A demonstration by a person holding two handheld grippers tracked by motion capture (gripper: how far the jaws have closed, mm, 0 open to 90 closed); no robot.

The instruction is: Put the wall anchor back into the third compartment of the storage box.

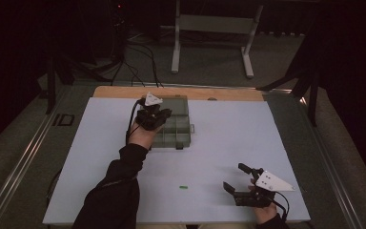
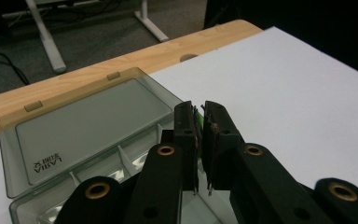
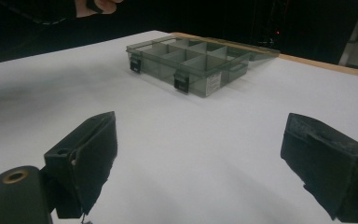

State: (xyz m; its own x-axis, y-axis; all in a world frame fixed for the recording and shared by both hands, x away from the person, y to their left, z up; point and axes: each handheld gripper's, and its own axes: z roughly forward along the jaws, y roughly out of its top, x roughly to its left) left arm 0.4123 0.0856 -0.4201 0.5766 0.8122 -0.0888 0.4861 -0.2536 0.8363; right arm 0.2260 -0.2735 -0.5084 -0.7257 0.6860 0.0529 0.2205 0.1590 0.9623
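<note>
Left claw [image 2: 199, 140]: pinching a small green piece [image 2: 198, 122] over your open compartment box [image 2: 81, 122], likely to drop in.
Right claw [image 3: 200, 163]: spread, idle above bench [image 1: 228, 143].

The left gripper [image 1: 153, 116] is hovering right over the clear compartment box [image 1: 177, 129], jaws look pinched together. Tiny green piece [image 1: 183, 187] sits on the white sheet, well short of the box. Right gripper [image 1: 236, 177] is way off to the box's near right, jaws spread wide.
</note>
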